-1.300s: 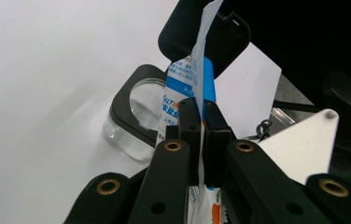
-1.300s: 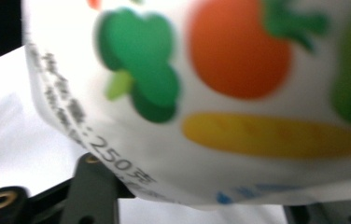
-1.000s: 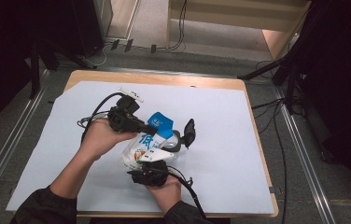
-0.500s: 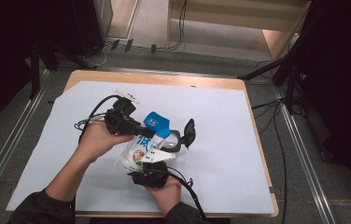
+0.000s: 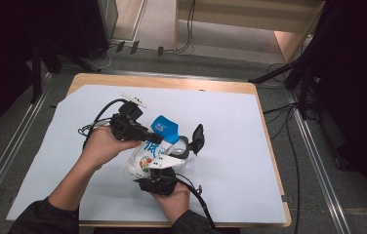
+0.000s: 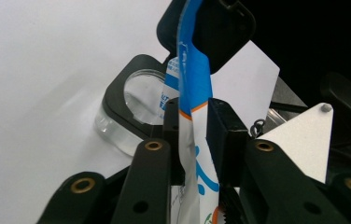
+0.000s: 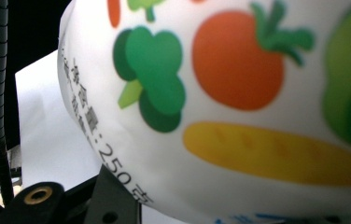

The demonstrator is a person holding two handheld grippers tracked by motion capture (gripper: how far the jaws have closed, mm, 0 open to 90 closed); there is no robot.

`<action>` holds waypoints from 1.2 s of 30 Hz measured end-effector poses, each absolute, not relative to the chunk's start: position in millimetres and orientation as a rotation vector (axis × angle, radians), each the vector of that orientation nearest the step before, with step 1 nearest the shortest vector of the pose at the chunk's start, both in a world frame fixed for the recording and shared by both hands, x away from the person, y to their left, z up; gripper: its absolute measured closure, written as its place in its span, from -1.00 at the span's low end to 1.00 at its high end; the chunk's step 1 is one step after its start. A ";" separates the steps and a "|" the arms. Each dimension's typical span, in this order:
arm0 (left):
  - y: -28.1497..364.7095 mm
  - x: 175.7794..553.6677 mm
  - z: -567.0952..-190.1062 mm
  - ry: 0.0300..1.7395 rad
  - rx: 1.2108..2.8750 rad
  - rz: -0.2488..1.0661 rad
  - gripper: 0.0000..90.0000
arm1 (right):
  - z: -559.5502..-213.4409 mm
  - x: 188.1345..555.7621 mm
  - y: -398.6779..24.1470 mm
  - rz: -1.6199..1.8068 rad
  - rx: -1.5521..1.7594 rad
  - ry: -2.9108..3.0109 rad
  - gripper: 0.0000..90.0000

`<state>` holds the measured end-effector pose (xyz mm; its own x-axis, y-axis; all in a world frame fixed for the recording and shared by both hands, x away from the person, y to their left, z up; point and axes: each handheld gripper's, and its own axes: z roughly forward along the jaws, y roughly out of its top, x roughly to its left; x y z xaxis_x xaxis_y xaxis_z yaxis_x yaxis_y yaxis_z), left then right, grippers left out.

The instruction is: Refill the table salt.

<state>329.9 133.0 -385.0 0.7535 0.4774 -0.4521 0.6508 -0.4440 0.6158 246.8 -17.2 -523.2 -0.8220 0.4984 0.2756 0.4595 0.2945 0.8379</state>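
A white bag (image 5: 145, 158) printed with vegetables, with a blue top (image 5: 164, 127), is held tilted above the table. My left gripper (image 5: 145, 134) is shut on that blue top edge; in the left gripper view the jaws (image 6: 194, 116) pinch the thin bag (image 6: 193, 70) flat. My right gripper (image 5: 159, 178) sits at the bag's lower end, shut on its bulging body. The printed bag (image 7: 239, 93) presses close to the camera in the right gripper view, and one jaw shows at the bottom left.
A clear round container (image 5: 185, 145) with a black rim stands just right of the bag, its black lid (image 5: 197, 136) tipped up; it appears behind the bag as container (image 6: 138, 95). A white sheet (image 5: 235, 146) covers the wooden table (image 5: 172, 83). Cables trail from both grippers.
Almost nothing: my left hand has edged slightly toward me with the bag top still held. The right gripper stays at the bag's bottom.
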 end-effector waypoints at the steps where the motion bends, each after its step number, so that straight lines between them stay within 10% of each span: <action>1: 132.3 329.4 -384.9 0.837 2.133 -0.267 0.71 | -523.1 246.6 -17.6 1.596 0.923 2.496 0.40; 9: 132.4 325.0 -387.9 0.815 2.178 -0.249 0.54 | -520.6 247.5 -22.0 1.608 0.936 2.476 0.44; 36: 143.3 320.8 -389.4 0.930 2.160 -0.263 1.00 | -517.2 243.8 -20.0 1.573 0.956 2.469 0.26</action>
<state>320.8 143.3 -389.4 0.7140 0.5371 -0.4492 0.6928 -0.4497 0.5637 243.8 -20.0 -517.2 -0.8054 0.5289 0.2675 0.4660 0.2862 0.8372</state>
